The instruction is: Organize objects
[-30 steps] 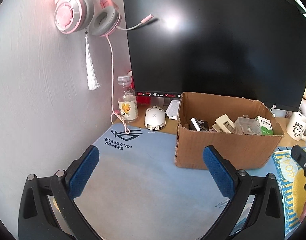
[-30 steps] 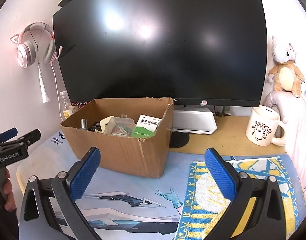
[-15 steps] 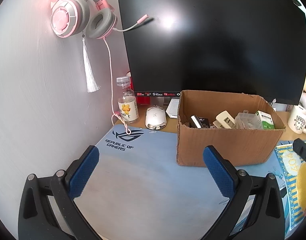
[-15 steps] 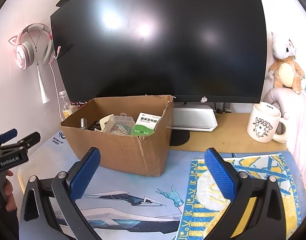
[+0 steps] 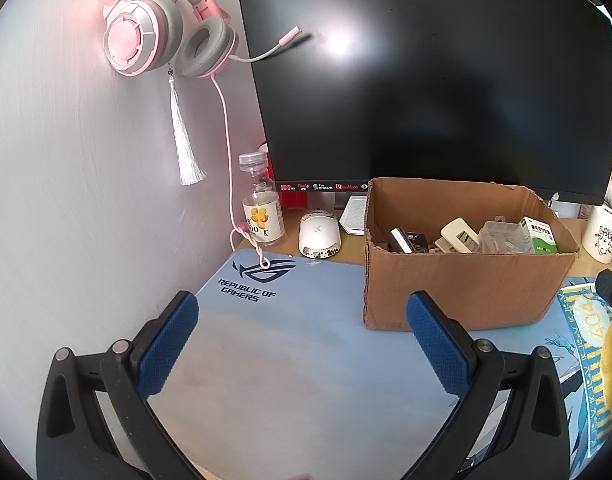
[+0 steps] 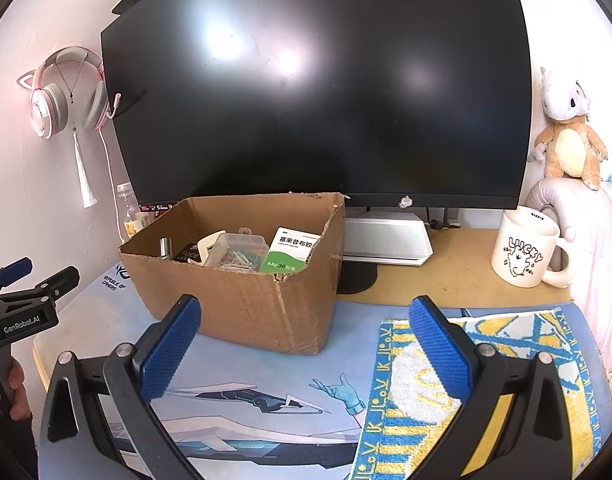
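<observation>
**Tools empty above the tabletop**

Both our left tool (image 5: 302,340) and right tool (image 6: 304,338) hover with jaws apart. Cardboard box (image 6: 242,296) sits ahead, holding small items. Reaching carelessly, we might snag its torn rim.

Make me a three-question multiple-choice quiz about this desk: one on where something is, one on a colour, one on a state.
1. Where is the white mouse?
A. inside the box
B. between the bottle and the cardboard box
C. on the towel

2. What colour is the headset?
A. pink and grey
B. black
C. green

3. How is the right gripper?
A. shut on the mug
B. shut on nothing
C. open

Answers: B, it sits on the desk between them; A, pink shells with grey pads; C, its blue pads stand apart with nothing between.
</observation>
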The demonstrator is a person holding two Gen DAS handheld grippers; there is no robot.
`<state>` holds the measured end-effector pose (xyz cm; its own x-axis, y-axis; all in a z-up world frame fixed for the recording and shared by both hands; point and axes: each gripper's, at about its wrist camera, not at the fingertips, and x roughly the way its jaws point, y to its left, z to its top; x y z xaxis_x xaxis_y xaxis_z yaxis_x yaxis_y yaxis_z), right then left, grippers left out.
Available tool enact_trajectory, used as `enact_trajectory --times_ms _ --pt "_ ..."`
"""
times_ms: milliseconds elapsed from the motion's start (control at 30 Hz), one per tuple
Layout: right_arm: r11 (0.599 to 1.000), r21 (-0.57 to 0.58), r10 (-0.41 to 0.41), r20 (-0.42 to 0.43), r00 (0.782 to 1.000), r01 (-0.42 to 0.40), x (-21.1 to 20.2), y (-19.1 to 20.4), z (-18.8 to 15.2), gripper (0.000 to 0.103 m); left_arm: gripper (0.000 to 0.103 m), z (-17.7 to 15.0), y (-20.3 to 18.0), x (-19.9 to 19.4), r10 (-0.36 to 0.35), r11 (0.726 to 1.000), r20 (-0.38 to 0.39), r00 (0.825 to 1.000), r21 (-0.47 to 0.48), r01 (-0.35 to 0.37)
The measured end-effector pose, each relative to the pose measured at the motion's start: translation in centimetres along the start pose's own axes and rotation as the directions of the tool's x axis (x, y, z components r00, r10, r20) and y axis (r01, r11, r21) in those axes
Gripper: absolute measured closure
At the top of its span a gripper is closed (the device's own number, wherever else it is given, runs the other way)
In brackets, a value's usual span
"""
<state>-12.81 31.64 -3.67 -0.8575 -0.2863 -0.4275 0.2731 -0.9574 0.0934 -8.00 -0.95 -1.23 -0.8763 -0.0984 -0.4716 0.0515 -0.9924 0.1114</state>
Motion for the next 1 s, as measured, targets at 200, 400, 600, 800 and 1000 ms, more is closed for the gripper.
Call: enact_trajectory --times_ms 200,400,600,800,1000 --pt "1.0 -0.006 -0.004 0.001 1.0 0.004 0.0 0.0 0.0 0.0 0.0 -0.1 0.3 0.0 0.004 1.0 0.003 1.0 -0.012 -0.004" --pt "1.0 -0.013 -0.007 0.002 1.0 0.007 0.0 -0.1 -0.1 0.0 0.0 -0.1 0.6 -0.4 0.023 0.999 0.024 0.999 -0.031 -0.022" --pt "1.0 -0.006 -0.002 0.005 1.0 0.002 -0.1 -0.2 0.0 0.0 0.0 0.1 0.9 -0.5 -0.019 0.998 0.027 0.999 -0.055 0.021" --pt "1.0 -0.01 -0.003 -0.001 1.0 0.003 0.0 -0.2 -0.1 0.0 0.0 0.1 0.7 -1.1 -0.015 0.998 0.071 0.997 -0.053 0.019" --pt "1.0 -0.022 -0.001 -0.014 1.0 0.001 0.2 0.0 -0.2 0.0 0.0 0.1 -0.4 -1.4 -0.006 1.0 0.086 0.996 0.003 0.006"
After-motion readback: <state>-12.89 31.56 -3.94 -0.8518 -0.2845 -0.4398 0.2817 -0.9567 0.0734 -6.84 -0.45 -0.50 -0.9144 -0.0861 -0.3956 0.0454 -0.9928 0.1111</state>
